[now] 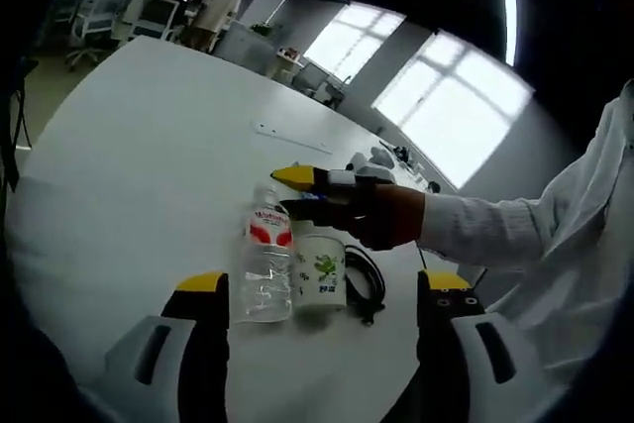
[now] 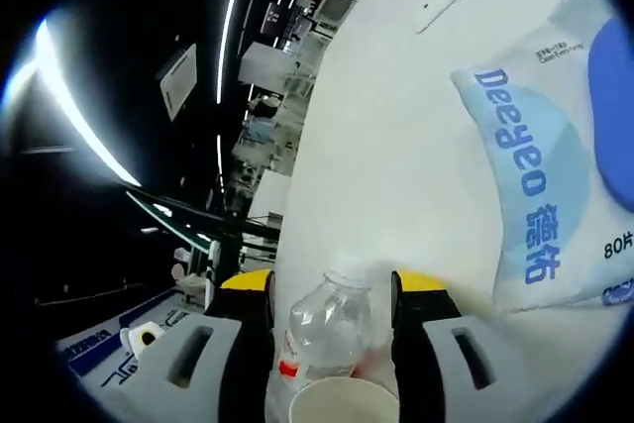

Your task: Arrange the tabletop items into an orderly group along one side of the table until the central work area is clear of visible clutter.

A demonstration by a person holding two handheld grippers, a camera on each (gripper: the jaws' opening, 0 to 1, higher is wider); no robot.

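1. Leftmost in the left gripper view, the left gripper point(image 1: 322, 294) hangs wide and empty, with the white table point(image 1: 139, 156) stretching off to its left.
2. Next, the water bottle point(image 1: 267, 260) stands upright, touching the paper cup point(image 1: 320, 279); a black cable point(image 1: 371, 284) lies just beside the cup.
3. Above them, the right gripper point(image 1: 297, 190) reaches in; whether it grips anything I cannot tell.
4. Over in the right gripper view, its jaws flank the bottle point(image 2: 327, 329) near the cap, the cup point(image 2: 342, 401) sits below, and a tissue pack point(image 2: 555, 185) lies far right.
5. Risk, as I judge it: closing high on a light bottle could tip it into the cup, toppling both.
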